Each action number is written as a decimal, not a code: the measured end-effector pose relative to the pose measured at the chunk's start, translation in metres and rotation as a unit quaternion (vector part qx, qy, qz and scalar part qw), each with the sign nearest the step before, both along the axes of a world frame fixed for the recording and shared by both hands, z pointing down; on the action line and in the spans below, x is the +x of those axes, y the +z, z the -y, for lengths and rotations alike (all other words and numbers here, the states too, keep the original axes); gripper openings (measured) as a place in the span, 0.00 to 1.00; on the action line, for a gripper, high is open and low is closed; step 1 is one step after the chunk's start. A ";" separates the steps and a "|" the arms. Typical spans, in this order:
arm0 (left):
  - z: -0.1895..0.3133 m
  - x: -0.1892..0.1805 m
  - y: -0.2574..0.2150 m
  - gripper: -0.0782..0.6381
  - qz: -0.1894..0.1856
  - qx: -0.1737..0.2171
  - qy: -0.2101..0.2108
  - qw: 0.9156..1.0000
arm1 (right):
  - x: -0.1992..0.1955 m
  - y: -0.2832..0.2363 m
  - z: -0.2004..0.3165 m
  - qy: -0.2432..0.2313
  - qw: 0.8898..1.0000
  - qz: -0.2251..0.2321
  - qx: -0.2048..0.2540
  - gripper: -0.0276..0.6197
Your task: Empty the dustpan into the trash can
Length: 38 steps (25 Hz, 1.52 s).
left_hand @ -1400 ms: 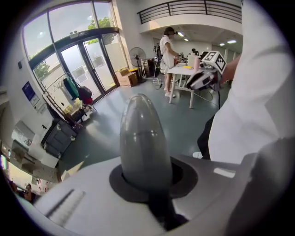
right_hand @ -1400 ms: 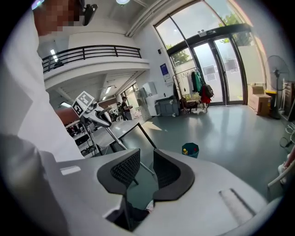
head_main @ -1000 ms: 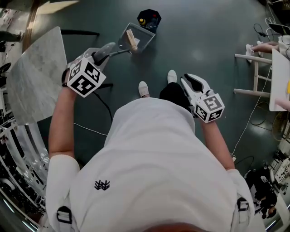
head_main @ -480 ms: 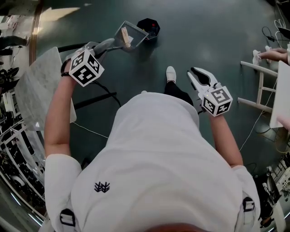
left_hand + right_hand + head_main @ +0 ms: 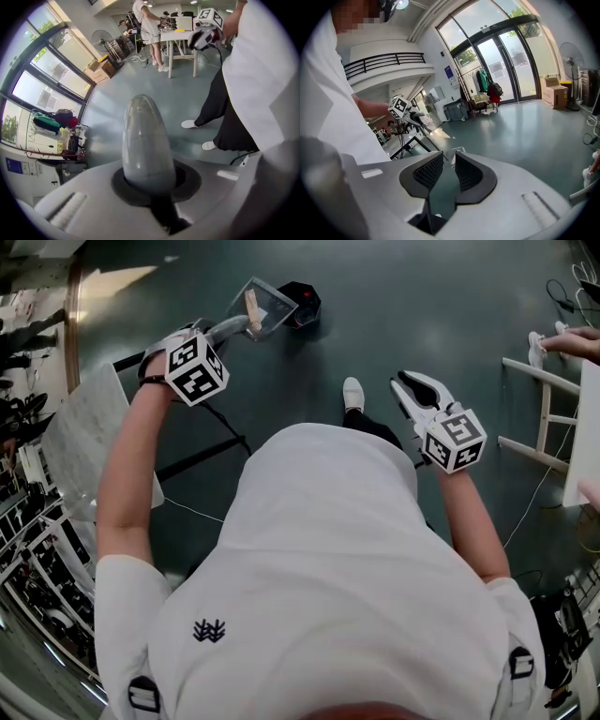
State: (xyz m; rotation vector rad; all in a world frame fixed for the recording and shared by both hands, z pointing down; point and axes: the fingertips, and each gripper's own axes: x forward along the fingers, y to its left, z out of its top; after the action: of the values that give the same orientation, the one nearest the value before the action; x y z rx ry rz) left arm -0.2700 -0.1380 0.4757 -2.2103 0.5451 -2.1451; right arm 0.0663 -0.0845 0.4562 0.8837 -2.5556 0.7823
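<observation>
A clear dustpan (image 5: 263, 306) with a pale wooden piece (image 5: 251, 310) in it hangs above the floor, its far corner right beside the black trash can (image 5: 302, 300). My left gripper (image 5: 201, 337) is shut on the dustpan's grey handle (image 5: 226, 330). In the left gripper view the handle (image 5: 147, 140) stands up out of the closed jaws. My right gripper (image 5: 412, 388) hovers to the right of the person's shoe and holds nothing. In the right gripper view its pads (image 5: 427, 172) stand with only a thin slit between them.
A marble-topped table (image 5: 86, 432) with black legs stands at the left, shelving beyond it. A cable (image 5: 220, 423) trails on the dark green floor. A white table frame (image 5: 548, 418) and another person's foot (image 5: 536, 343) are at the right.
My left gripper has carried the dustpan forward and to the left, so it now reaches the trash can's rim. The person stepped forward. The right gripper stayed shut and shifted slightly.
</observation>
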 end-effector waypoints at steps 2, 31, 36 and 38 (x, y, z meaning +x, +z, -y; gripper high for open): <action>0.005 0.013 0.005 0.23 0.018 -0.003 0.026 0.999 | 0.007 0.001 0.008 0.006 1.000 0.003 -0.001 0.17; 0.004 0.124 0.062 0.23 0.248 -0.003 0.300 0.921 | 0.034 0.026 0.035 0.023 0.998 0.054 -0.003 0.16; 0.009 0.126 0.059 0.23 0.277 0.001 0.331 0.902 | 0.045 0.031 0.033 0.034 0.998 0.059 -0.004 0.16; 0.010 0.127 0.057 0.23 0.285 0.000 0.339 0.897 | 0.047 0.033 0.033 0.035 0.998 0.060 -0.005 0.16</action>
State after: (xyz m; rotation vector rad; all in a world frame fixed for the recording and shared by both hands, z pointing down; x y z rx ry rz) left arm -0.1429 -0.1484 0.5324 -1.3267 -0.2272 -2.1742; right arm 0.1129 -0.1176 0.4888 0.9546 -2.6340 0.8949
